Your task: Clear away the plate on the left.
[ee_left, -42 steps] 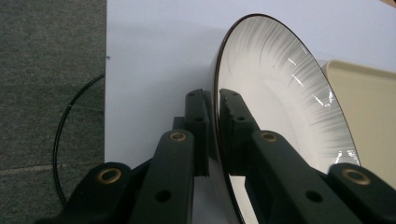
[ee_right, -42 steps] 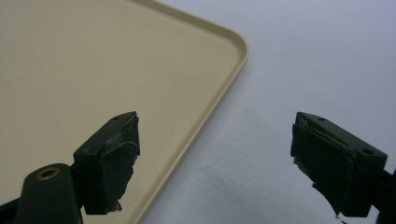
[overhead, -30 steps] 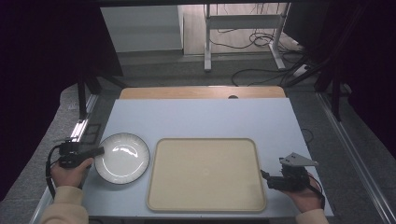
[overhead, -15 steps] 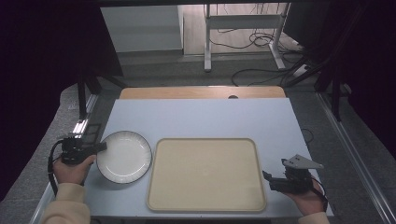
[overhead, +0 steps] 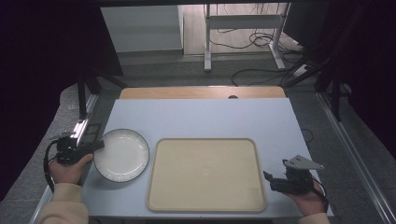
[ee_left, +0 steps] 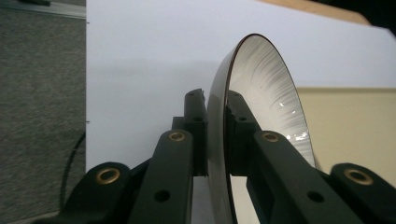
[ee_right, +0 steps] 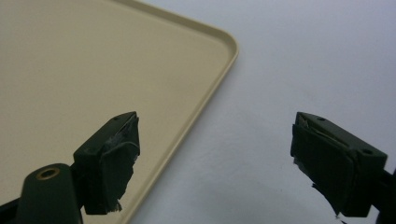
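Since plate (overhead: 121, 155) has shifted slightly toward table's far side, left gripper (ee_left: 215, 116) clamped on rim, lift looks begun; right gripper (ee_right: 215, 163) gapes wide, empty, beside tray (overhead: 205, 173).

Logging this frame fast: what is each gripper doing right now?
Left gripper: shut on the rim of the round white plate with a dark edge.
Right gripper: open, holding nothing.

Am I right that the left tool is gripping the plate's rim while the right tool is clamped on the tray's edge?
Not quite. The left tool does grip the plate by its rim, but the right tool is open and holds nothing; the tray lies beside it untouched, as the right gripper view shows.
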`<state>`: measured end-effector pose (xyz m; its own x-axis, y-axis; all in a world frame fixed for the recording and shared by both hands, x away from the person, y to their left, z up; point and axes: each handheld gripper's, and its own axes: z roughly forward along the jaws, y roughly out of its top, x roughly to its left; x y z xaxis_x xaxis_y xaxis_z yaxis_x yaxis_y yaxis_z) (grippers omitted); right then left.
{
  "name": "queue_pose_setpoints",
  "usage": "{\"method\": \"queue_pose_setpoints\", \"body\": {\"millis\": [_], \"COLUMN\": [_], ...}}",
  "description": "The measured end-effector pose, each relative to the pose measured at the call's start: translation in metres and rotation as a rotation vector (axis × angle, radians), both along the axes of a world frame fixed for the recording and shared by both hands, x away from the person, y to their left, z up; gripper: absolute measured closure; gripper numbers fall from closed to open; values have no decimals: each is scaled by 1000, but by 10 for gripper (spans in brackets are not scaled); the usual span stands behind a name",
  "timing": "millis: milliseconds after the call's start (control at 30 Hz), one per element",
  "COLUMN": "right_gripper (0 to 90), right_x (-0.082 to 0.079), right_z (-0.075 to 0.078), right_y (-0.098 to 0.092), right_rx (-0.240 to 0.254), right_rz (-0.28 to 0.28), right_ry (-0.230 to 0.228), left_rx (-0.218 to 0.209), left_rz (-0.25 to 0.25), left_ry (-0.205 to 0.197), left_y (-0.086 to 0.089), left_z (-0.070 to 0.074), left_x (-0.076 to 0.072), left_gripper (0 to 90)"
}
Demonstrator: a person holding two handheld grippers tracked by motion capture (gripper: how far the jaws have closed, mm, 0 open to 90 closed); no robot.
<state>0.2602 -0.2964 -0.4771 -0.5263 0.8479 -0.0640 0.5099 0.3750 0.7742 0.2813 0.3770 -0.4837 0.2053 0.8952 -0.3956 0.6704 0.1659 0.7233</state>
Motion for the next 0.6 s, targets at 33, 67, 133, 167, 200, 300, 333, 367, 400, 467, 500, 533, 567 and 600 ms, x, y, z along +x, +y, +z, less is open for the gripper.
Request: {"method": "queue_pose_setpoints", "body": {"millis": [33,67,133,167,200,300,333,367,400,467,500,533,567,600], "right_gripper": [162,162,163,163,162,162,163,162,162,162,162,162,162,163], "right_x": [0,0,1,1,1,1,2,2,3,3,4,4,4,5], "right_z": [0,0,0,0,-1,0,0,0,0,0,0,0,-1,-1], "right_y": [0,0,0,0,0,0,0,0,1,1,2,3,3,4], "right_rx": [-1,-1,-2,-2,-2,-4,-3,-4,-2,-4,-4,-4,-6,-8], "right_rz": [-3,-3,-4,-4,-3,-5,-5,-3,-3,-1,0,3,5,8], "right_ry": [-1,-1,0,0,1,-1,-2,-1,-2,-2,-2,0,0,-1], "left_rx": [-21,-21,-45,-45,-50,-60,-64,-71,-84,-92,-96,-101,-107,-111], "left_rz": [-13,-13,-27,-27,-28,-33,-37,-42,-49,-54,-55,-57,-57,-57], "left_ry": [-13,-13,-28,-28,-34,-51,-55,-59,-66,-68,-70,-72,-75,-78], "left_y": [1,1,0,0,0,-2,-3,-3,-4,-4,-4,-5,-5,-6], "left_z": [2,2,5,5,6,10,11,12,13,14,14,14,15,15], "left_x": [-1,-1,-2,-2,-3,-5,-5,-6,-8,-8,-9,-10,-10,-11], "left_gripper": [824,822,823,822,822,820,820,820,820,821,821,821,821,821]}}
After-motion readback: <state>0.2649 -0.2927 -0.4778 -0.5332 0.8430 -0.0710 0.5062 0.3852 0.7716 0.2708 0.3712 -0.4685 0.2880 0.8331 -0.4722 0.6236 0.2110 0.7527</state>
